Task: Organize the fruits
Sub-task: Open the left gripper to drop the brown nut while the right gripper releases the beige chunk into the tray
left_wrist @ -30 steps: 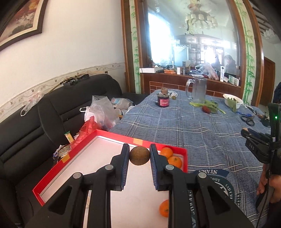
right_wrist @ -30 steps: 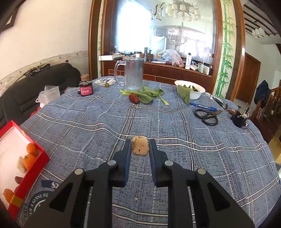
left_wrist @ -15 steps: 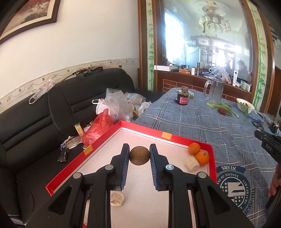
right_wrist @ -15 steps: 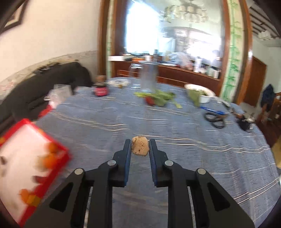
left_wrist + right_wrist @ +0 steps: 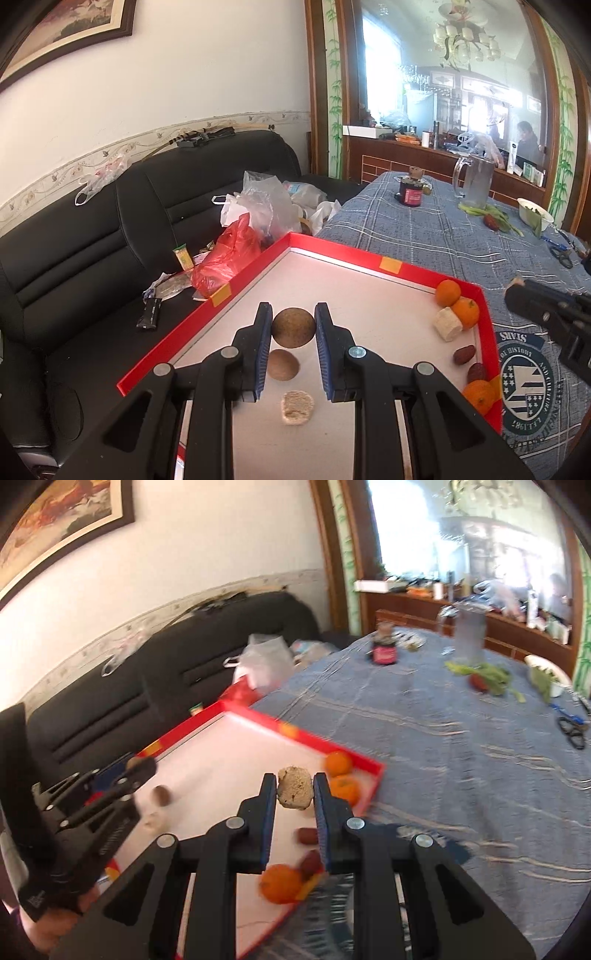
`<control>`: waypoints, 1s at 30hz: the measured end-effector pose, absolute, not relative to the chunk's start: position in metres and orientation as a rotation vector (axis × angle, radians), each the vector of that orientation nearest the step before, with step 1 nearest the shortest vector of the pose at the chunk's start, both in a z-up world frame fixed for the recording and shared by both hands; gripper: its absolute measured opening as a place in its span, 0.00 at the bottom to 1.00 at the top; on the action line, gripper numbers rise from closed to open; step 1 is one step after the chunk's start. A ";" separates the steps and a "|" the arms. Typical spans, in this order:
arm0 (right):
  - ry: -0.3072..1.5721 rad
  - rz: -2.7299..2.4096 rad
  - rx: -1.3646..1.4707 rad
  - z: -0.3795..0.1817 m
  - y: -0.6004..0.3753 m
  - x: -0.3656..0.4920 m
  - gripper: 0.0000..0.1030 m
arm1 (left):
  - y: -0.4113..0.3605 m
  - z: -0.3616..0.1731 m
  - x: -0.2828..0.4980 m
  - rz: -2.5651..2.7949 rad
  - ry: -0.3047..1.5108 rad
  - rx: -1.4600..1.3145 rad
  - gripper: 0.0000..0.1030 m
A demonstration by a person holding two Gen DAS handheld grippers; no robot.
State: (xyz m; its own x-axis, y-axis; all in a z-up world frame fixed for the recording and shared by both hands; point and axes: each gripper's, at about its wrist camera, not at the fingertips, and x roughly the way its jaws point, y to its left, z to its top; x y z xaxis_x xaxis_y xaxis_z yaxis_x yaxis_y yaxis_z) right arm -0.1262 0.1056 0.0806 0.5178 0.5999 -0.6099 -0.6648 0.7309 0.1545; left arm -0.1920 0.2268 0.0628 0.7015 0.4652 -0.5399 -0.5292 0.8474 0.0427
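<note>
Sorting looks well underway: oranges [image 5: 448,291], dates [image 5: 464,355] and pale chunks [image 5: 297,403] already lie in the red-rimmed white tray [image 5: 369,255], while the left gripper [image 5: 293,327] clamps a round brown fruit [image 5: 293,327] above it and the right gripper [image 5: 294,788] pinches a beige, seemingly peeled piece [image 5: 294,788], both undeposited.

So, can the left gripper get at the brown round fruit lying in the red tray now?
Probably not yet: the left gripper is shut on another brown round fruit. The lying one sits just beneath, nothing covering it.

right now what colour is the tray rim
Red, with yellow tape patches on the tray rim; clearest in the left wrist view.
</note>
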 end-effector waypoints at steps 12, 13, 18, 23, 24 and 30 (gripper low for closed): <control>0.797 0.850 -0.201 0.047 0.155 -0.144 0.22 | 0.252 0.048 -0.198 0.609 0.608 -0.122 0.22; 0.804 0.857 -0.208 0.044 0.157 -0.145 0.22 | 0.251 0.047 -0.197 0.608 0.612 -0.119 0.22; 0.844 0.862 -0.238 0.032 0.163 -0.147 0.22 | 0.251 0.043 -0.194 0.610 0.628 -0.108 0.22; 0.882 0.852 -0.248 0.025 0.163 -0.144 0.22 | 0.253 0.039 -0.192 0.627 0.646 -0.103 0.22; 0.883 0.849 -0.253 0.024 0.163 -0.144 0.22 | 0.253 0.038 -0.192 0.630 0.649 -0.102 0.22; 0.871 0.846 -0.300 0.022 0.165 -0.150 0.22 | 0.253 0.035 -0.191 0.650 0.672 -0.103 0.30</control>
State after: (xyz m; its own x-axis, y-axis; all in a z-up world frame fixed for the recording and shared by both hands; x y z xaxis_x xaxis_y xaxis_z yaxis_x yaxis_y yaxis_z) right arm -0.1495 0.1651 0.0216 0.3539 0.5279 -0.7721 -0.7566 0.6469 0.0955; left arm -0.1908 0.2525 0.0352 0.5946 0.5258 -0.6082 -0.5903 0.7991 0.1138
